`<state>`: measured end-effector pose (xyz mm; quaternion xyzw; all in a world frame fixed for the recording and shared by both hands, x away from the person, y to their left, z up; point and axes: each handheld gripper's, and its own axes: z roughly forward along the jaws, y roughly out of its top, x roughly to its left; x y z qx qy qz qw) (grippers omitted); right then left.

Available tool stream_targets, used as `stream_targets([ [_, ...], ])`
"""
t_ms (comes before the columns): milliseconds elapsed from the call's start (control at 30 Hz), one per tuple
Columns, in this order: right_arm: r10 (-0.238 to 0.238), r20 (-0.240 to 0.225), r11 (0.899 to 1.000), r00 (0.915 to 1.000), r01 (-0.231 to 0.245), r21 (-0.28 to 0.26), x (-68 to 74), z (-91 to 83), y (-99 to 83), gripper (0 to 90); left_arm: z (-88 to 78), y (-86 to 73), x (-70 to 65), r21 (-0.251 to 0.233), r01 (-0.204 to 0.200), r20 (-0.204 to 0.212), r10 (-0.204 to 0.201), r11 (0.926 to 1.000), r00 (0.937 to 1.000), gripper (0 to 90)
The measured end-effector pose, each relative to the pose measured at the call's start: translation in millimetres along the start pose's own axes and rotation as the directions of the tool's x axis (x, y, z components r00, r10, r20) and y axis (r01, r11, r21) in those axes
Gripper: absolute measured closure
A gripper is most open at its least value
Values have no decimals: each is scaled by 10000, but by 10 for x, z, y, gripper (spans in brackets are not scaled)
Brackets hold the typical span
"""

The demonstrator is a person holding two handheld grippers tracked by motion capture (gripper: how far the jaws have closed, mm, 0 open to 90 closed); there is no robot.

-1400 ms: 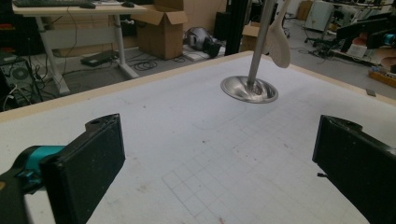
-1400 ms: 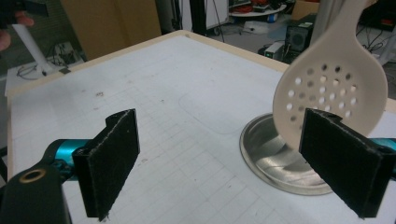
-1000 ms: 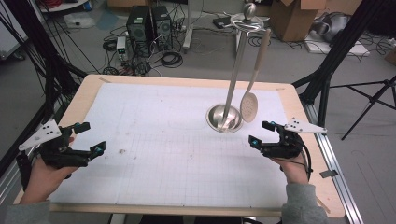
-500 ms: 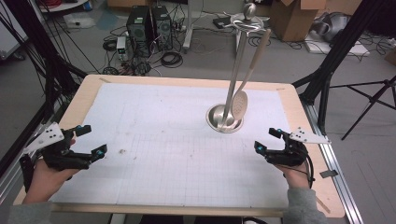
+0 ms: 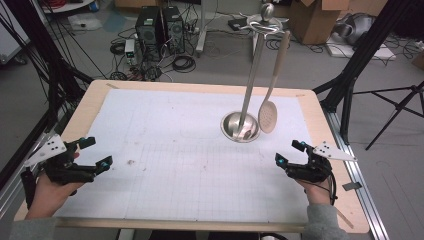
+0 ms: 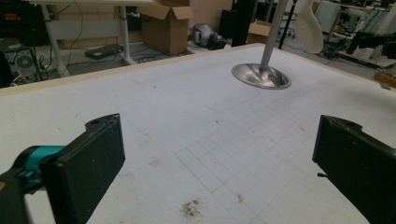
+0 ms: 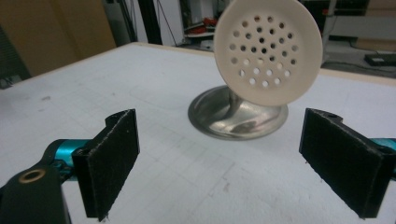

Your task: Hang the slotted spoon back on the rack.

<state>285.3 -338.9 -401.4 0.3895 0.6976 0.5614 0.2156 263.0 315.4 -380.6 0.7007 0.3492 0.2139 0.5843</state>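
Note:
A metal utensil stand (image 5: 241, 126) with a round base and a tall pole rises from the right middle of the white mat. A cream slotted skimmer (image 5: 268, 116) hangs from its top hook, its perforated bowl just right of the base. In the right gripper view the skimmer (image 7: 268, 51) hangs in front of the stand's base (image 7: 238, 116). My right gripper (image 5: 291, 152) rests near the mat's right edge, open and holding nothing. At the left front, my left gripper (image 5: 97, 151) is also open with nothing between its jaws. The stand's base (image 6: 261, 75) lies far ahead in the left gripper view.
The white gridded mat (image 5: 165, 145) covers a wooden table with a raised rim (image 5: 200, 86). Small dark stains (image 6: 191, 207) mark the mat near the left gripper. Beyond the table are computer towers (image 5: 159, 25), cables, cardboard boxes and black tripod legs (image 5: 350, 85).
Both hands have drawn back toward the front edge. The right gripper moved away from the stand. The hanging skimmer swung left, then back to the right.

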Motion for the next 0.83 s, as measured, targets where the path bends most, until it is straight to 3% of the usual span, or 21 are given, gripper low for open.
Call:
stream_targets([
  [100, 105, -7, 9999, 9999, -105, 46, -7, -14, -38, 111, -32, -13, 25, -58, 82, -82, -82, 10000, 9999, 27],
  [367, 250, -236, 9986, 9994, -260, -466, -65, -137, -65, 111, -102, -70, 101, -67, 262, -334, -264, 9996, 9991, 27],
  [833, 347, -82, 9987, 9994, -350, -379, -128, -184, -107, 111, -91, -111, 137, 46, 425, -556, -421, 9991, 9976, 27],
])
